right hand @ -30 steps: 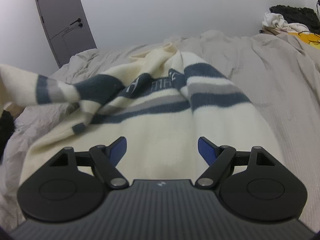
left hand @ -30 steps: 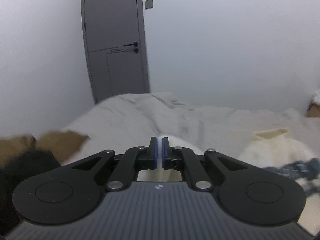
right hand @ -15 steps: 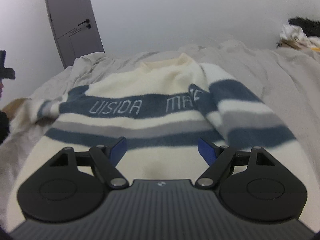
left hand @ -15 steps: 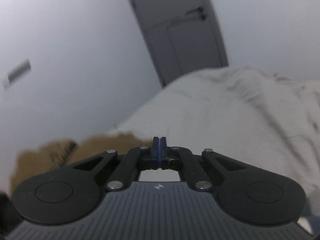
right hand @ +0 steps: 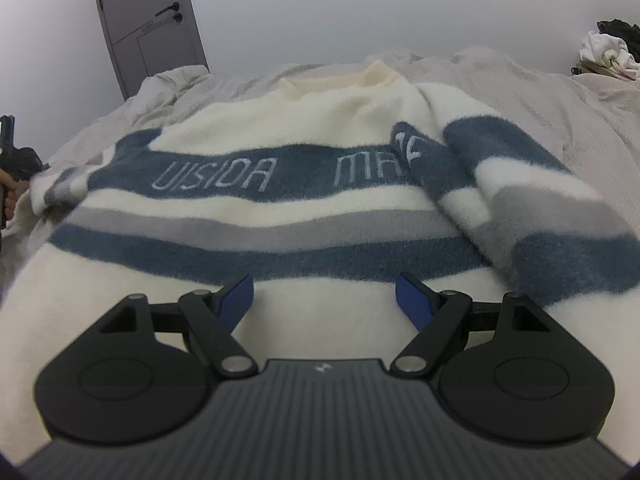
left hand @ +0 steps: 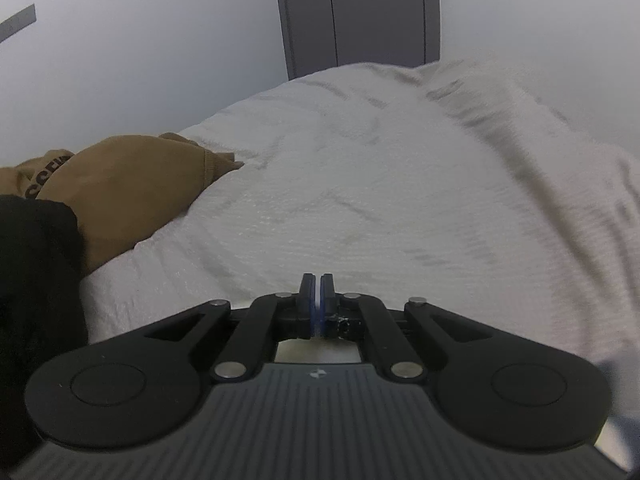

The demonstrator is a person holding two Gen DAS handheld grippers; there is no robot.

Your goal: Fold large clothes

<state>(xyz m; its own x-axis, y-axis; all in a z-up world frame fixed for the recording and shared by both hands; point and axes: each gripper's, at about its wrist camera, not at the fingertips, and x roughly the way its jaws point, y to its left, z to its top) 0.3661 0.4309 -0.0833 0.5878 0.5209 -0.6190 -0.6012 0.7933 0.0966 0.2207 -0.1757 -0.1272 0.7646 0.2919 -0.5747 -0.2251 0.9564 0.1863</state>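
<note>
A cream sweater (right hand: 320,120) with blue and grey stripes and pale lettering lies spread face up on the bed. Its right sleeve (right hand: 520,208) is folded across the body; its left sleeve (right hand: 56,192) stretches out to the left. My right gripper (right hand: 324,300) is open and empty, hovering over the sweater's lower body. My left gripper (left hand: 317,300) is shut, with a thin pale sliver between its pads; what it holds cannot be made out. It shows at the far left edge of the right wrist view (right hand: 8,152), by the left sleeve's end.
The bed has a wrinkled pale cover (left hand: 380,184). A brown garment (left hand: 120,192) and a black one (left hand: 36,280) lie at its left edge. A grey door (right hand: 148,28) stands behind. A pile of clothes (right hand: 608,52) sits at the far right.
The left sleeve, bunched over the sweater's front before, now lies drawn out to the left and the lettering shows. The left gripper swung left and down over the bed. The right gripper stayed open.
</note>
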